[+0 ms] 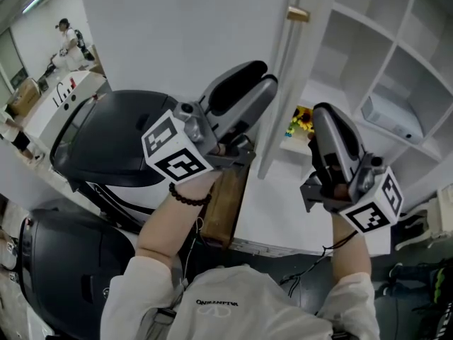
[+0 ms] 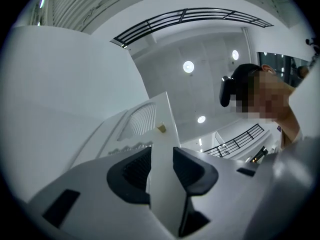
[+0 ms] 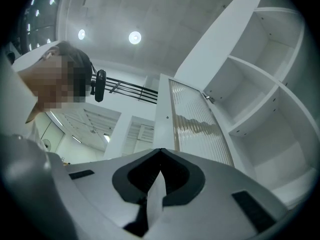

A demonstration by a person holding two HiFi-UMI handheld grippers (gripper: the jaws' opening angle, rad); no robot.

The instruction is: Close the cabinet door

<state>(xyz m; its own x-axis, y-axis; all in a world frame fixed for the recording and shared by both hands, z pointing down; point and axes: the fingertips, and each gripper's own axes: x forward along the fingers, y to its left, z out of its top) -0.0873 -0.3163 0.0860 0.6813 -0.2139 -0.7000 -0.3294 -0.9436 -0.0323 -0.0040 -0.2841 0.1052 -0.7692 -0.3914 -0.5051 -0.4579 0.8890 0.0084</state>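
The white cabinet door (image 1: pixel 283 55) stands open, edge toward me, with a small wooden knob (image 1: pixel 297 13) near its top. My left gripper (image 1: pixel 265 76) is at that edge. In the left gripper view the door's edge (image 2: pixel 167 119) runs down between the two dark pads (image 2: pixel 132 171) and fills the gap, so the left gripper (image 2: pixel 161 156) is shut on it. My right gripper (image 1: pixel 322 112) hangs just right of the door, in front of the shelves, holding nothing. Its tips meet in the right gripper view (image 3: pixel 160 154), beyond them the door's ribbed glass panel (image 3: pixel 195 124).
Open white shelves (image 1: pixel 368 48) fill the cabinet to the right, holding a white box (image 1: pixel 393 115) and a small colourful item (image 1: pixel 302 122). Two dark rounded machines (image 1: pixel 113 133) stand at the left. A wooden block (image 1: pixel 226 197) lies below the door. A person (image 1: pixel 67 41) is far back left.
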